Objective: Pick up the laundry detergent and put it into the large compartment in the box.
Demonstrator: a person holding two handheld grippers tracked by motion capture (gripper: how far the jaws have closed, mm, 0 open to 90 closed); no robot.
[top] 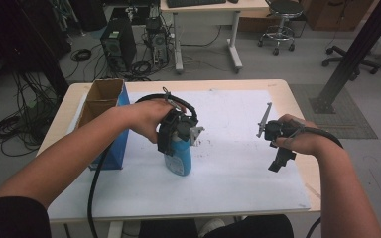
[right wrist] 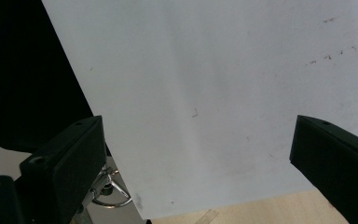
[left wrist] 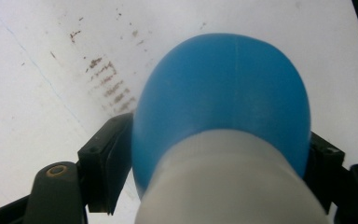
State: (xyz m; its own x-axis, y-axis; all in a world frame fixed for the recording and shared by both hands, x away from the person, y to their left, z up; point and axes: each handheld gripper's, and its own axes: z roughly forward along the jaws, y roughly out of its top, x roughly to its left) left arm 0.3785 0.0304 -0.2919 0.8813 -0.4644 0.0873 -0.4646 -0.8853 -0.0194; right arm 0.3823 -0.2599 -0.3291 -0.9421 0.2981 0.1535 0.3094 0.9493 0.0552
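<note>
— Left gripper [top: 174,136] first: what has it got?

— My left gripper sits over the blue bottle [top: 178,157] from above, and its jaws are partly closed on it. In the left gripper view the pads [left wrist: 108,163] lie against both flanks of the bottle [left wrist: 223,107], just under the pale cap [left wrist: 228,182], with no gap that I can see. I read that as a grip.

— Start from the big things. Where does all this stand?

— On the table [top: 278,89], on the white sheet [top: 238,178] that covers most of it. An open cardboard box [top: 101,99] with a blue side stands at the left edge, just beside my left forearm. The bottle stands upright on the sheet, a little left of the middle and close to the box.

— And the other hand?

— My right gripper [top: 278,153] hangs well apart, over the right side of the sheet. Its jaws stand wide open with nothing between them; its own view looks down on bare sheet [right wrist: 205,93].

— What does the next move depend on?

— The bottle's long axis runs straight up, in line with my left gripper, which comes down along it. So the bottle lies directly below that hand, and the left is by far the nearer one. I judge a straight lift would keep it upright, and the box is a short way to the left.
</note>
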